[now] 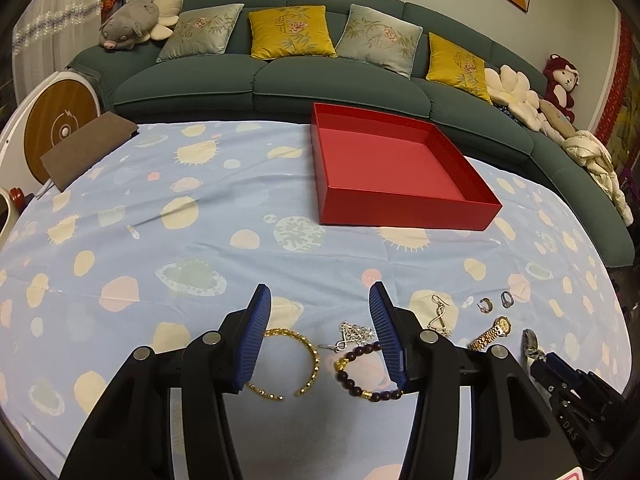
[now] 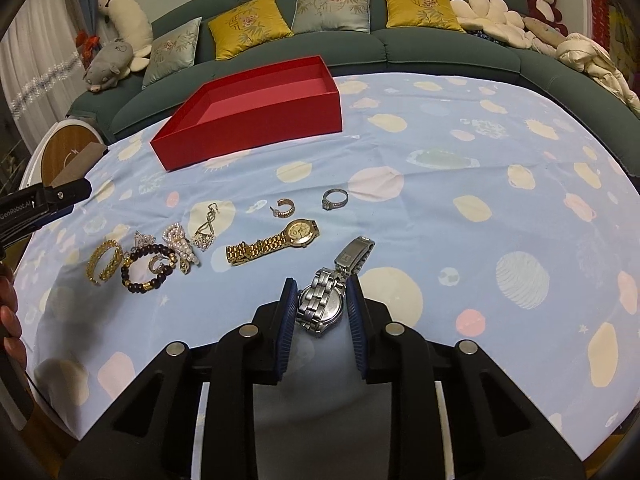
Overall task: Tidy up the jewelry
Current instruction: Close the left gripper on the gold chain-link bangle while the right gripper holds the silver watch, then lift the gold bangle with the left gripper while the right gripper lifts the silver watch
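An empty red box (image 1: 400, 204) (image 2: 256, 128) stands far back on the blue patterned cloth. My left gripper (image 1: 320, 292) is open above a gold bangle (image 1: 312, 354) and a dark bead bracelet (image 1: 352, 360), touching neither. A silver chain piece (image 1: 354, 332) lies just beyond them. My right gripper (image 2: 321, 282) has its pads against both sides of a silver watch (image 2: 324, 300), whose band runs away from me. To the left of it lie a gold watch (image 2: 276, 240), a hoop earring (image 2: 285, 208), a ring (image 2: 334, 199), a dangling silver earring (image 2: 208, 224) and a pearl piece (image 2: 180, 244).
A green sofa (image 1: 320, 84) with cushions and plush toys runs behind the table. A brown notebook (image 1: 88, 148) lies at the far left corner beside a round white device (image 1: 60, 120). A person's hand (image 2: 10, 320) shows at the left edge of the right wrist view.
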